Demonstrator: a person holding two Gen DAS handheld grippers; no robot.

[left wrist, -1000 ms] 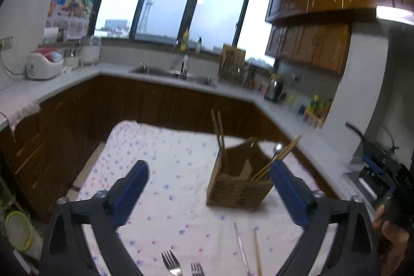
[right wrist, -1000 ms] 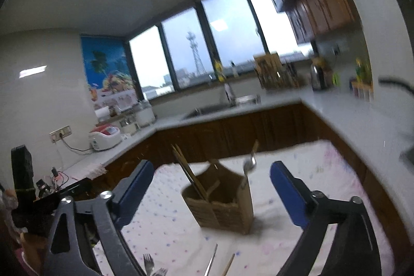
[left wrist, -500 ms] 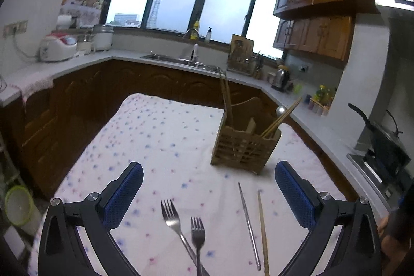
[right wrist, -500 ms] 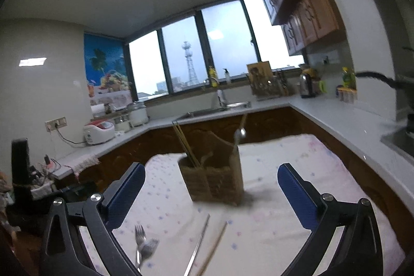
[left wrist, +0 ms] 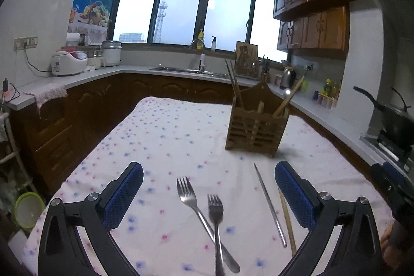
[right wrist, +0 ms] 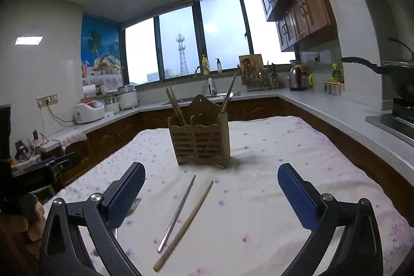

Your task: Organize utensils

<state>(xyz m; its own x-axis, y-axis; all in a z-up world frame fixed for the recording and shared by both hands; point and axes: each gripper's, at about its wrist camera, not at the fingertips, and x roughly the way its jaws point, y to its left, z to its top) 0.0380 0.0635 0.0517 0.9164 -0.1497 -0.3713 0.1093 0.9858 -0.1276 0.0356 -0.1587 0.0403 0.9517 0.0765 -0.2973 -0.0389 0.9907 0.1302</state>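
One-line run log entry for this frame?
left tongs: open, over two crossed forks | right tongs: open, over loose chopsticks | wooden holder: upright

A sink (left wrist: 189,69) sits in the grey counter (left wrist: 103,73) under the wide window (left wrist: 181,14). Left of the sink stand a white rice cooker (left wrist: 68,63) and a steel pot (left wrist: 111,53). Right of the sink are a knife rack (right wrist: 258,76) and a kettle (right wrist: 296,79). Far right of the sink, a black pan (right wrist: 393,69) rests on the stove. Above the kettle hang wooden cabinets (left wrist: 320,27). Left of the window hangs a fruit poster (left wrist: 91,4).
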